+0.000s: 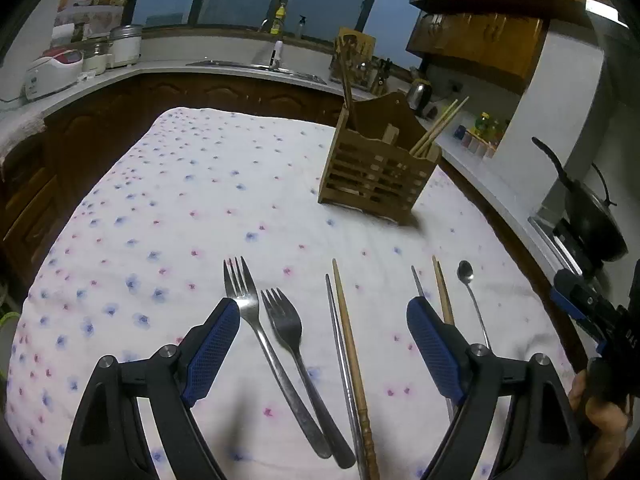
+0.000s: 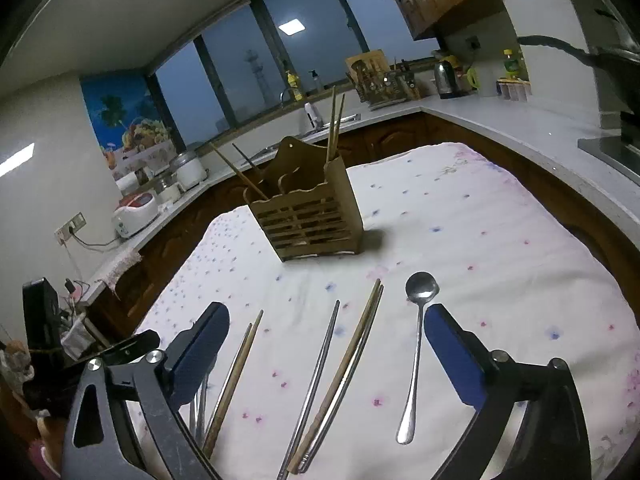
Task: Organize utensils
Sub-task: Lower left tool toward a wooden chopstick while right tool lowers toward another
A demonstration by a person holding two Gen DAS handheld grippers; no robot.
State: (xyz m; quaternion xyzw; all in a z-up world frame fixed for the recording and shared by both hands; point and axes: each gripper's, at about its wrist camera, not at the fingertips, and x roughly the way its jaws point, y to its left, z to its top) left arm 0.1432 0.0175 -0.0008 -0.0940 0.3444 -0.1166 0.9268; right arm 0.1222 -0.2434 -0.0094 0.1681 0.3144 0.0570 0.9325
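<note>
Home kitchen: sink [image 1: 256, 66], probably rice cooker [image 1: 52, 72].

A light brown wooden holder with slatted sides [image 1: 376, 168] stands upright far back on the flowery white cloth, and thin wooden chopsticks [image 1: 438, 126] stick up out of it at a slant. Two shiny metal forks [image 1: 276, 344] lie flat side by side near the front, with their prongs pointing at the holder. Next to them lie long wooden and metal chopsticks [image 2: 340, 376] and one small silver spoon [image 2: 416, 344], bowl up.
</note>
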